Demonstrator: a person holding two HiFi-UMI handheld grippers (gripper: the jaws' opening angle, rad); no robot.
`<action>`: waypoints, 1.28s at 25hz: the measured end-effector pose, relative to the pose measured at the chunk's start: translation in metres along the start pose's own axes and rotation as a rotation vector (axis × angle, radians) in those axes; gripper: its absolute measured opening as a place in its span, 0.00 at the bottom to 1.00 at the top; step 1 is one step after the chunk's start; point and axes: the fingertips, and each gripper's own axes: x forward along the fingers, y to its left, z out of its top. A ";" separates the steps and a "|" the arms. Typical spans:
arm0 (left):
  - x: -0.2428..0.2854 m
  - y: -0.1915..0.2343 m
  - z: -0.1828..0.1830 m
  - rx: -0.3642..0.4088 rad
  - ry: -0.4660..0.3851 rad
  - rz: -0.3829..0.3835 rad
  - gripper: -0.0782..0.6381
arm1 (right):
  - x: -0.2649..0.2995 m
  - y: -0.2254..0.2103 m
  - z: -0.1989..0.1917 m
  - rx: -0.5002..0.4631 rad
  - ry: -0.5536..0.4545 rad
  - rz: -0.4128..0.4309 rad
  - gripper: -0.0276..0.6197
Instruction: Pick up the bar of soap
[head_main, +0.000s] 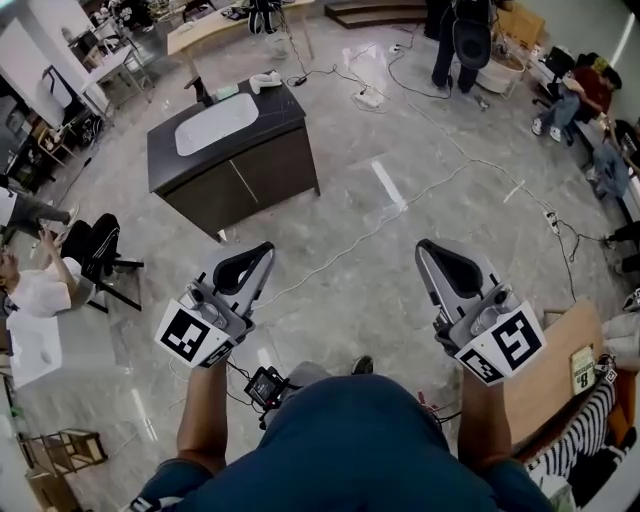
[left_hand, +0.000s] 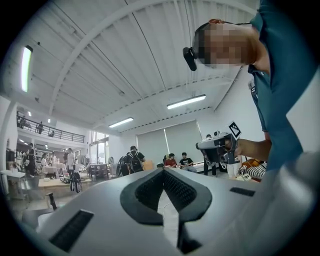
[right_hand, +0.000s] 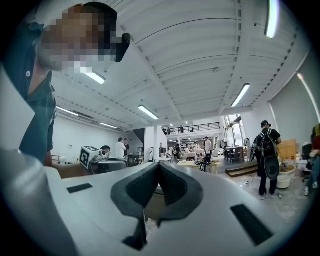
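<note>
The bar of soap (head_main: 228, 92), as best I can judge, is the small pale-green block on the far left corner of the dark table (head_main: 287, 110). It lies just beyond the white basin (head_main: 216, 124), between a black faucet (head_main: 201, 93) on its left and a white curved object (head_main: 265, 80) on its right. It is too small in the head view to be certain of. Its long side seems to run roughly left to right along the table's far edge, slightly slanted.

The table stands well apart from both grippers, far and to the left across bare marble floor (head_main: 350, 290), with a white cable (head_main: 420, 195) trailing over that floor.

The left gripper (head_main: 258, 252) is the nearer of the two. Its fingers point roughly toward the table's near right corner, so the soap lies ahead of it and somewhat to the left. The right gripper (head_main: 430, 250) is farther to the right and points less directly at the table.

Both grippers are held level in front of the person. In each gripper's own view the dark ribbed fingers meet at the tip with nothing between them, so both are closed and empty. Neither of those views shows the table or the soap, only the open hall and the ceiling.

The pickup has not begun. I judge the coming move calls for closing the whole distance to the table, opening the left fingers, and setting them across the soap's short side.
</note>
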 end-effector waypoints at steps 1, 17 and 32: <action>0.006 0.002 -0.001 -0.001 0.000 0.005 0.11 | 0.003 -0.006 -0.002 0.001 0.000 0.006 0.07; 0.053 0.113 -0.016 -0.010 -0.038 -0.056 0.11 | 0.099 -0.058 -0.009 0.000 0.016 -0.072 0.07; 0.067 0.200 -0.043 -0.044 -0.054 -0.080 0.11 | 0.183 -0.079 -0.016 -0.023 0.044 -0.104 0.07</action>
